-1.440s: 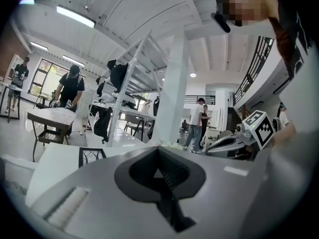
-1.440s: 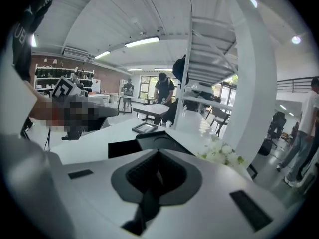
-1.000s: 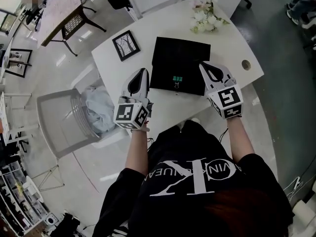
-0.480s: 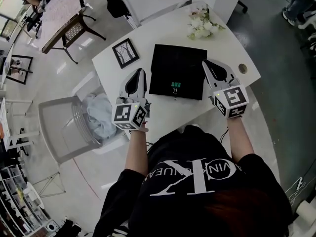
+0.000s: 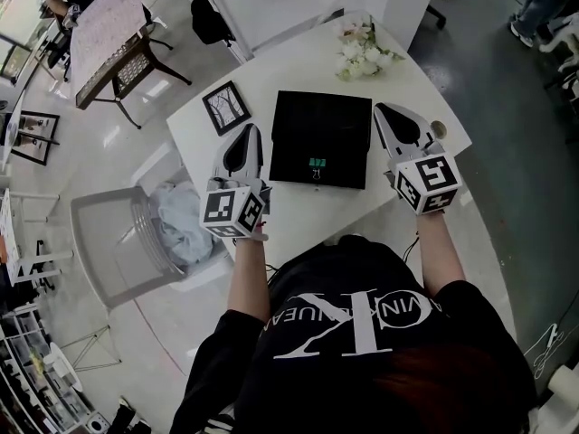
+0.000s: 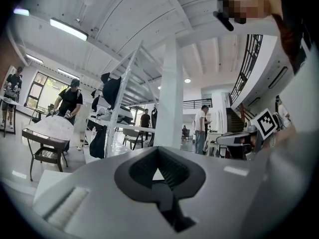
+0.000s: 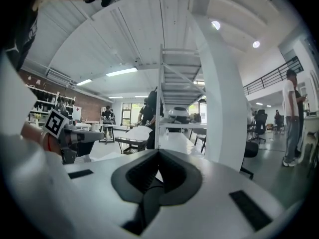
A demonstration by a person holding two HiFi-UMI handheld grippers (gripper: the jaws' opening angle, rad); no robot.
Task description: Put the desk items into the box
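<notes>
A flat black box (image 5: 321,134) lies in the middle of the white desk (image 5: 298,211). A small green binder clip (image 5: 317,164) rests near its front edge. My left gripper (image 5: 250,132) hovers just left of the box, shut and empty. Just right of the box is my right gripper (image 5: 383,109), also shut and empty. In the left gripper view the left gripper (image 6: 158,149) points level out into the room, jaws pressed together. The right gripper (image 7: 158,153) looks the same in its own view. Neither gripper view shows the desk items.
A framed picture (image 5: 226,107) lies at the desk's back left and a bunch of white flowers (image 5: 362,51) at the back. A round cable hole (image 5: 438,127) sits by the right gripper. A grey chair (image 5: 113,242) holding crumpled cloth (image 5: 181,215) stands left of the desk.
Both grippers have eased a little farther forward along the sides of the box, the right one more. They stay shut and empty. The view has shifted slightly.
</notes>
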